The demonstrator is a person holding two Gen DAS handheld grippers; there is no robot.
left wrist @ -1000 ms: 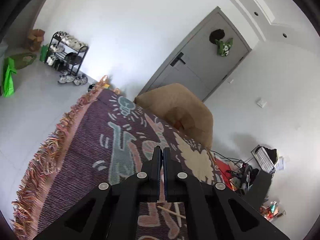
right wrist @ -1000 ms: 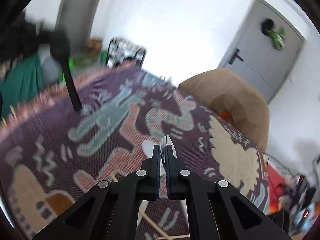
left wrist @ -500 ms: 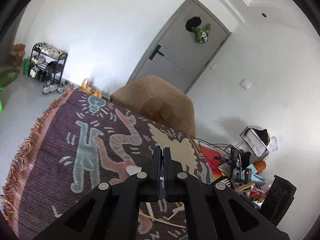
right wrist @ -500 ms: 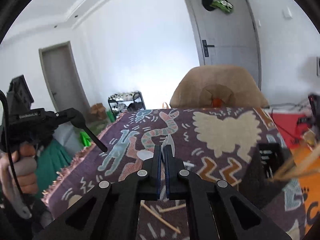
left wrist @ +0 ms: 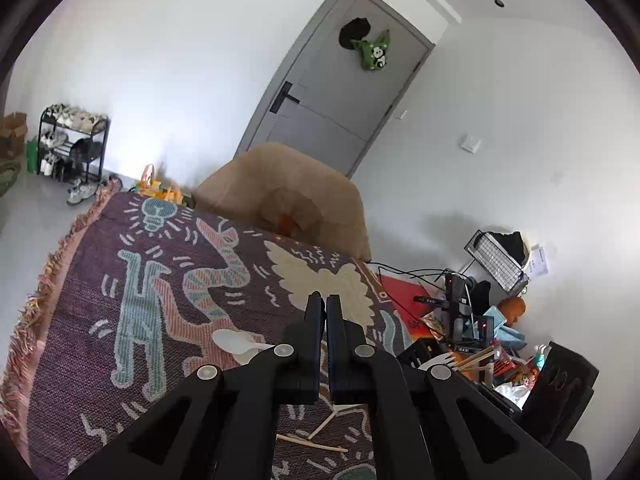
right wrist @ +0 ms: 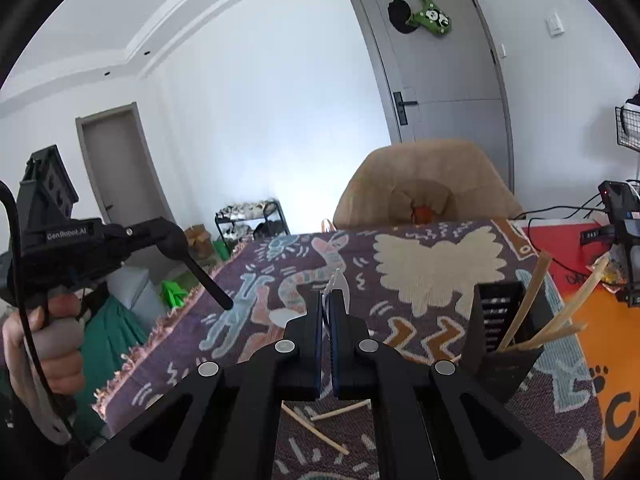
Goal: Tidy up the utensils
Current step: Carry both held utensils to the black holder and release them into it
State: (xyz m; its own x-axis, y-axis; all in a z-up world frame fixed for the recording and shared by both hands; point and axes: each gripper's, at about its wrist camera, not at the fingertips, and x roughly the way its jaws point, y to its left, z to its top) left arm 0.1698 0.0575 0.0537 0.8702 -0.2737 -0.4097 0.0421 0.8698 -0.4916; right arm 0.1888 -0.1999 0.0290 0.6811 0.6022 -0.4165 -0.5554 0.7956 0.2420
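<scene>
My right gripper (right wrist: 329, 300) is shut on a white plastic utensil (right wrist: 338, 286) whose tip sticks up past the fingertips, held above the patterned tablecloth (right wrist: 432, 264). A black utensil holder (right wrist: 502, 334) with several wooden chopsticks (right wrist: 528, 308) stands just to its right; it also shows in the left wrist view (left wrist: 424, 356). My left gripper (left wrist: 323, 300) is shut and empty above the cloth. A white spoon (left wrist: 236, 342) lies on the cloth left of its fingers. Loose wooden chopsticks (left wrist: 312, 444) lie below both grippers (right wrist: 320, 430).
A tan chair (right wrist: 428, 184) stands at the table's far edge. Cables and electronics (left wrist: 460, 320) clutter the right side on a red and orange mat (right wrist: 576, 240). The left gripper's handle and hand (right wrist: 56, 280) show at the left in the right wrist view.
Both cameras have swung to the right and levelled; the utensil holder has come closer to the right gripper. The right gripper still holds the white utensil. The left stays shut.
</scene>
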